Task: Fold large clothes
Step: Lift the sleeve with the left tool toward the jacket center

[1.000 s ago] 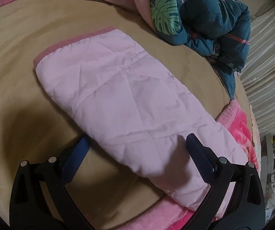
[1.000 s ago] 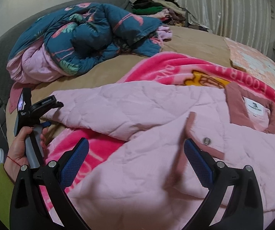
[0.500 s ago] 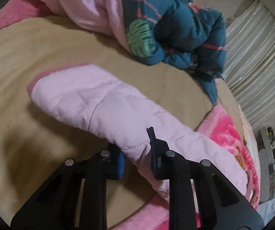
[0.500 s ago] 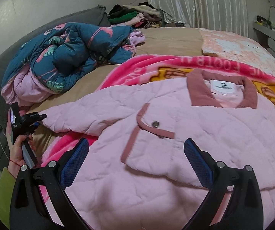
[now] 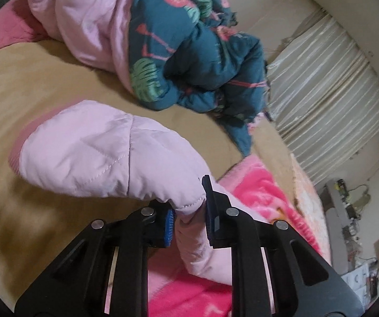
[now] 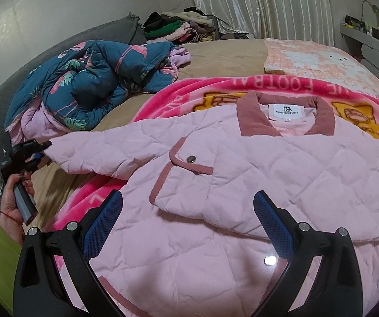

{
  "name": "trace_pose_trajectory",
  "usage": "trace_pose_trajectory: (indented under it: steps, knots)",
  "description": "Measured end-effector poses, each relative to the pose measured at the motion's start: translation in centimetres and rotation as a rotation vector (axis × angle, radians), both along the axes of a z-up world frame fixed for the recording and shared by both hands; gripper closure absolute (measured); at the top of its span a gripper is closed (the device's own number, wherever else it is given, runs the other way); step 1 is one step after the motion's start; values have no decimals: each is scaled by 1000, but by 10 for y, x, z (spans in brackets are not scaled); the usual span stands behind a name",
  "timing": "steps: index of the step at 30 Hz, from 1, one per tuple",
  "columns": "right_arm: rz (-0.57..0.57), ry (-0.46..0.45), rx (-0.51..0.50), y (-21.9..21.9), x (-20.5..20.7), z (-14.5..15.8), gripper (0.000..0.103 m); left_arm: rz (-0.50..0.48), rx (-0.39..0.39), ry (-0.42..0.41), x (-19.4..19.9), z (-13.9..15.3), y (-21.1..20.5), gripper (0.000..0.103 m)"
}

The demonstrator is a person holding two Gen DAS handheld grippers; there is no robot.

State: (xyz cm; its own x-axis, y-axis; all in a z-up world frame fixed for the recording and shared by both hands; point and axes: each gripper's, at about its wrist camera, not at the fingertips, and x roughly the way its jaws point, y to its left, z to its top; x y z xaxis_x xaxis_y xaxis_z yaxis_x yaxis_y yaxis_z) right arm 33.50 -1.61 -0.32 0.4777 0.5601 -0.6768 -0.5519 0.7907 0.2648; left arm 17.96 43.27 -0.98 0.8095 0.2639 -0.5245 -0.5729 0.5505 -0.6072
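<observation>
A pale pink quilted jacket (image 6: 281, 174) with a dusty-rose collar lies front up on a bright pink blanket (image 6: 215, 89). Its sleeve (image 5: 104, 153) stretches out to the left over the tan bed sheet (image 5: 31, 84). My left gripper (image 5: 188, 208) is shut on a pinched fold of that sleeve and holds it lifted off the bed, the rose cuff drooping beyond. In the right wrist view the left gripper (image 6: 41, 149), held by a hand, grips the sleeve's end. My right gripper (image 6: 186, 222) stands open above the jacket's lower front, nothing between its blue pads.
A crumpled teal flamingo-print duvet (image 6: 91, 79) with a pink lining lies at the bed's far left. Behind it is a pile of clothes (image 6: 184, 26) against striped curtains (image 6: 263, 2). A peach patterned mat (image 6: 313, 58) lies at the far right.
My left gripper shut on the sleeve and lifted it, so the sleeve now bunches and hangs. My right gripper swung across the jacket; the collar now sits further left and the flap lies flat.
</observation>
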Motion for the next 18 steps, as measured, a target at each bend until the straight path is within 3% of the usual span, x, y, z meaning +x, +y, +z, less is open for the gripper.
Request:
trace_pose_trajectory:
  steps: [18]
  knots:
    - [8, 19, 42, -7, -15, 1, 4, -120, 122, -142, -3, 68, -59, 92]
